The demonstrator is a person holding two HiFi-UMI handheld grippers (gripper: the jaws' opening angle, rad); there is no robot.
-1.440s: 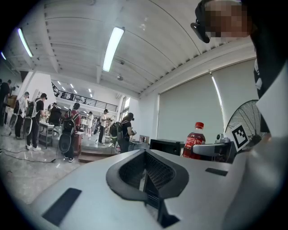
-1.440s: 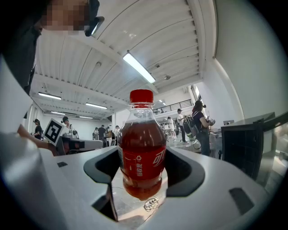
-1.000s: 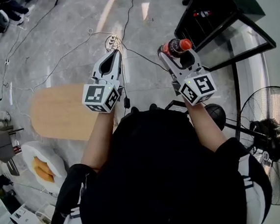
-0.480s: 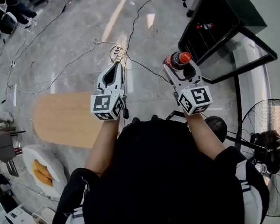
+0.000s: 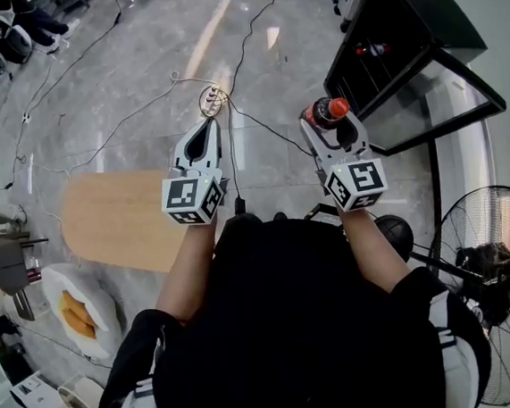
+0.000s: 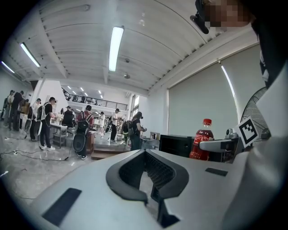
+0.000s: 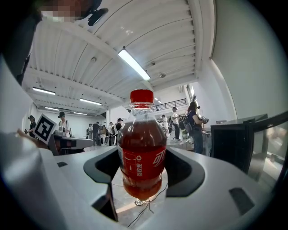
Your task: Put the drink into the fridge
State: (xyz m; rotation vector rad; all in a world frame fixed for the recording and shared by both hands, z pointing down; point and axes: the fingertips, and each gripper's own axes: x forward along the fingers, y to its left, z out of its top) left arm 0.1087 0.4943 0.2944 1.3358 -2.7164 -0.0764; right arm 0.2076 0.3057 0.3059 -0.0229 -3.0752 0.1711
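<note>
The drink, a red-capped bottle [image 5: 320,111] of dark red liquid, stands upright in my right gripper [image 5: 330,121], which is shut on its body [image 7: 141,157]. From the left gripper view the same bottle [image 6: 202,140] shows off to the right. The fridge [image 5: 400,28] is a small black cabinet ahead and to the right, with its glass door [image 5: 437,91] swung open. It also shows in the right gripper view [image 7: 230,144]. My left gripper [image 5: 204,127] is held level beside the right one, shut, with nothing between its fingers [image 6: 135,168].
A rounded wooden table [image 5: 117,216] lies low on the left. Cables [image 5: 213,95] cross the grey floor ahead. A standing fan [image 5: 505,282] is close at the right, below the fridge door. Several people stand far off across the hall [image 6: 81,123].
Over the last second the view has shifted so more of the fridge shows. Both grippers sit slightly lower in frame. The right one still holds the bottle.
</note>
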